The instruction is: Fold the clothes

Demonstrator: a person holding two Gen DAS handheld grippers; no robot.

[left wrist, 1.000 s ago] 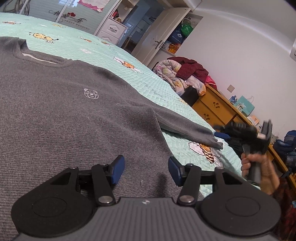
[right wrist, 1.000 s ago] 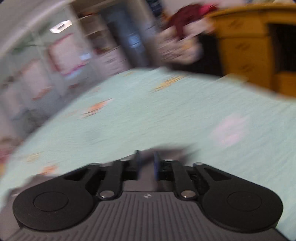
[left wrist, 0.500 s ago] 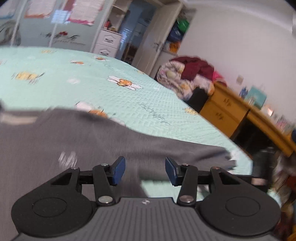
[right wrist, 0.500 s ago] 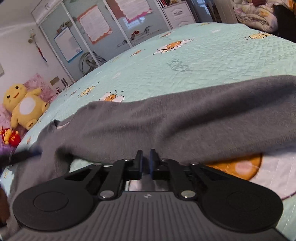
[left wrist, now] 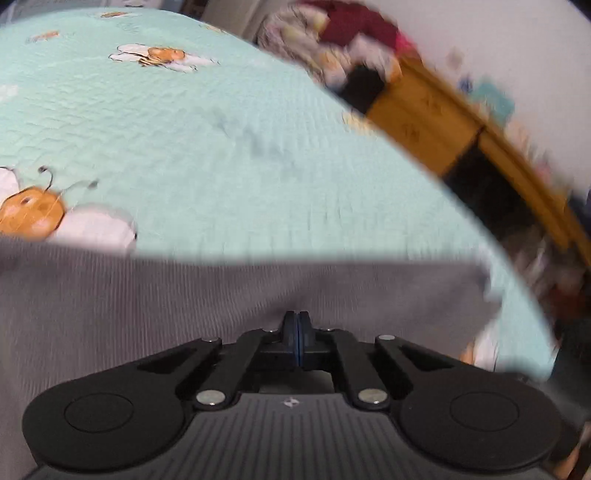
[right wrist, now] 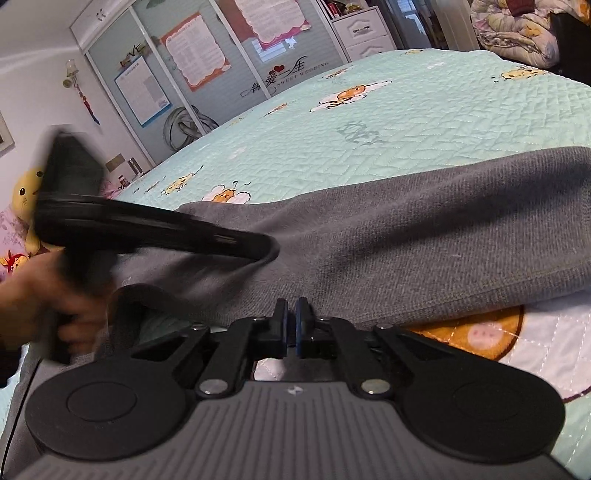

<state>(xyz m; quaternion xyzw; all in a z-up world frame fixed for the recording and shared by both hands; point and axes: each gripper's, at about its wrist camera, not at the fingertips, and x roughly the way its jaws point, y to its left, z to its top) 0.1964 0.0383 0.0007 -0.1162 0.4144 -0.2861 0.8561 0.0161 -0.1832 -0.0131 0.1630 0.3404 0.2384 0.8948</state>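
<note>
A grey sweater lies on a mint bedspread with bee prints. Its long sleeve stretches to the right in the right wrist view. My left gripper is closing, and its blue pads meet on the sleeve fabric, which puckers at the tip. The right wrist view shows that left gripper blurred, held by a hand, with its tip on the sleeve. My right gripper is shut on the sleeve's near edge, just right of the left one.
A wooden dresser and a pile of bedding stand past the bed's far right side. A wardrobe with posters, white drawers and a yellow plush toy line the far end.
My left gripper swept from the sweater's body over to the sleeve and went from open to shut. My right gripper came down onto the sleeve's edge, then stayed there shut.
</note>
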